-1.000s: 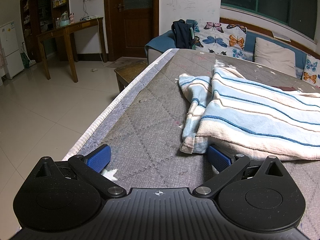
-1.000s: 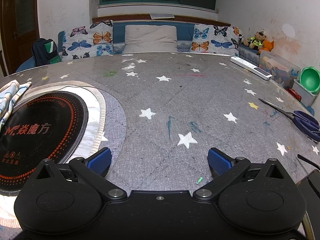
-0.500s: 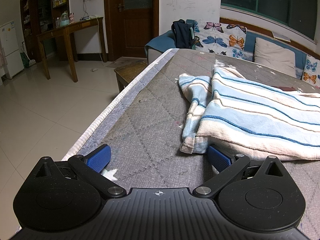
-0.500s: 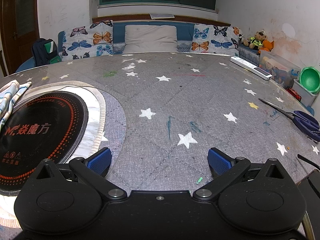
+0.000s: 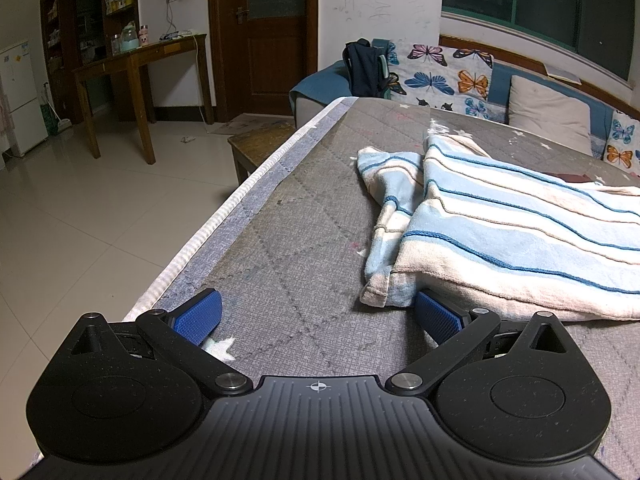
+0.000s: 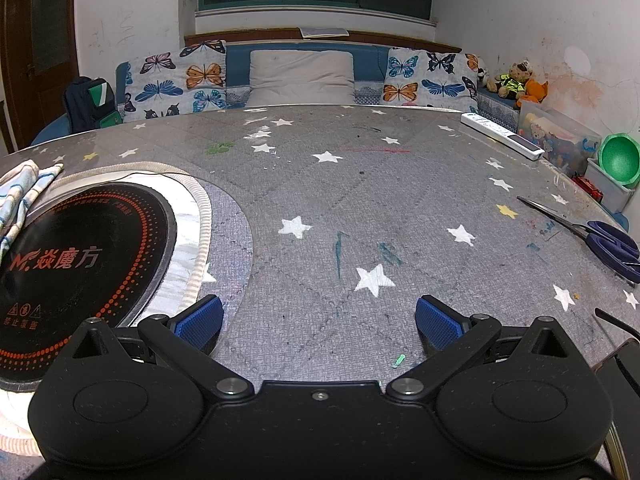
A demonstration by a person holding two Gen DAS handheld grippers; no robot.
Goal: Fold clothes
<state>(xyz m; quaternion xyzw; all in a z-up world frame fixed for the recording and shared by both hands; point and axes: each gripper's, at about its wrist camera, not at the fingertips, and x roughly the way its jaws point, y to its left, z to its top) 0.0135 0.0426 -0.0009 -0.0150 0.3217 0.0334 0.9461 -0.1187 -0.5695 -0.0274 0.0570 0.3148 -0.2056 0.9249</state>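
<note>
Ahead of me lie dark blue-handled scissors [image 6: 608,236], a long white power strip [image 6: 502,136], a round black induction cooktop [image 6: 76,264] and a grey star-printed quilted tablecloth [image 6: 340,200].

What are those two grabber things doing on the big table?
A person holds them and is about to fold clothes. The left gripper sits open on the grey star-patterned table, its right finger right at the near edge of a blue-and-white striped garment, not gripping it yet. The right gripper is open too, holding nothing, over bare table beside a black round cooktop. Scissors lie off to its right. No folding has started.
</note>
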